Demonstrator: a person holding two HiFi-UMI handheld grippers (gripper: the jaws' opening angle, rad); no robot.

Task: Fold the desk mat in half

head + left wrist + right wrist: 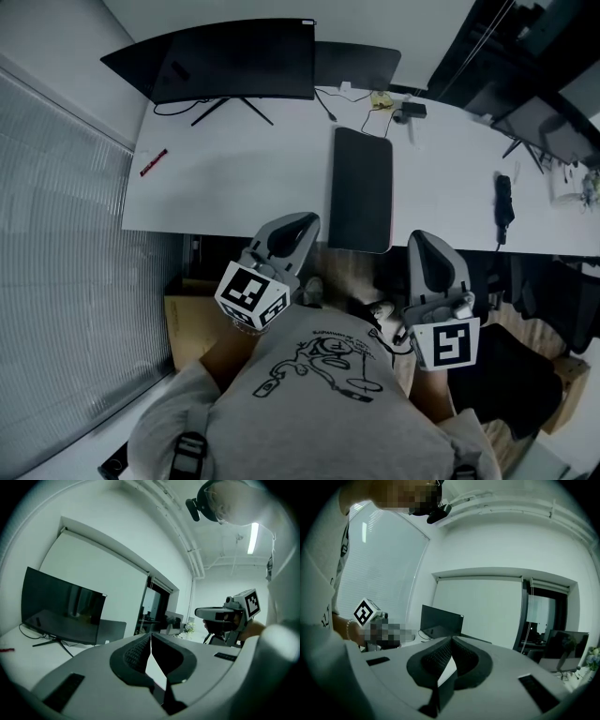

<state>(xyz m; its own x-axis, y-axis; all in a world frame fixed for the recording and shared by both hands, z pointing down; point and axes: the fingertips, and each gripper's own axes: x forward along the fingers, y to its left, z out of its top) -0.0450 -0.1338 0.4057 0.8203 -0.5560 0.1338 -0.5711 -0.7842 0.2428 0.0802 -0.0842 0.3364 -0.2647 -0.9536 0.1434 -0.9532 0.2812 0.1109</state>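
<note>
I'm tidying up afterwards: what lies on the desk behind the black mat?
Behind the desk mat lie a black cable, a small dark adapter and a yellowish item, before a dark screen. Whatever is under the mat is hidden.

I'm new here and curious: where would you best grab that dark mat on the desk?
Probably its near short end, coming from the front: the desk mat lies flat, and only that end seems to reach the edge of the desk.

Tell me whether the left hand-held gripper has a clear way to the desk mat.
Probably yes: the left hand-held gripper, jaws shut, is by the near edge of the desk, beside the desk mat, with only bare surface between them.
</note>
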